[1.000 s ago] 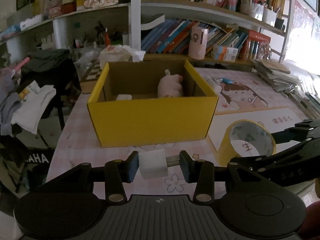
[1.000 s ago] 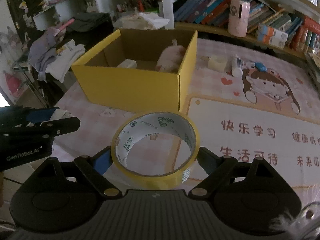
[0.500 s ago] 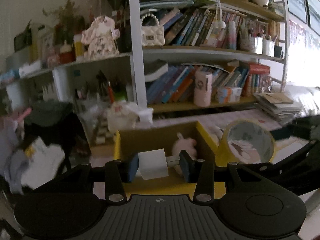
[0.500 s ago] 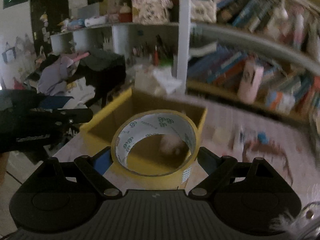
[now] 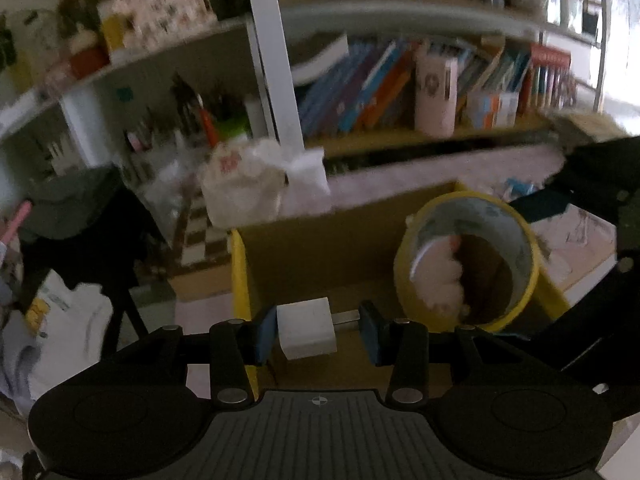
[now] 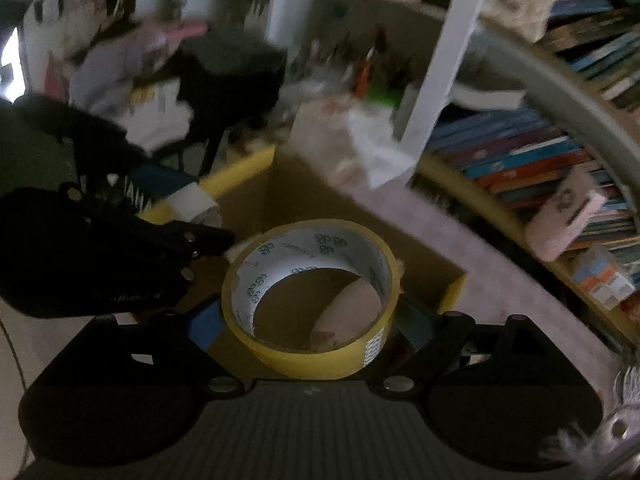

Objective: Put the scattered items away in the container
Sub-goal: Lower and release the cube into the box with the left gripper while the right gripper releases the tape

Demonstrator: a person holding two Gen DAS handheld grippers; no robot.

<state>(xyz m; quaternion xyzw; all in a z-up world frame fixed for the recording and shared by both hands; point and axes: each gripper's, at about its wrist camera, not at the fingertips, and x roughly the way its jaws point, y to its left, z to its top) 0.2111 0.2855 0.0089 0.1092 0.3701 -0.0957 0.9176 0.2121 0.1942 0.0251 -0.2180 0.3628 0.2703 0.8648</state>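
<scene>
Both hands hang over the open yellow box (image 5: 240,276) on the desk, each with something to drop. The left gripper (image 5: 318,332) has its fingers drawn in close on a small white charger block (image 5: 306,330), its metal prongs pointing sideways toward the right-hand finger, so its long axis runs across the grip. The right gripper (image 6: 308,328) has its fingers spread wide yet pressed against the outer wall of a roll of yellow tape (image 6: 312,300), whose hole faces forward and up. What matters next, I judge, is that each load sits above the box's brown floor and inside its walls: the block hangs just inside the near left corner, the tape nearer the middle, above a pink soft toy (image 5: 444,276) already lying inside.
</scene>
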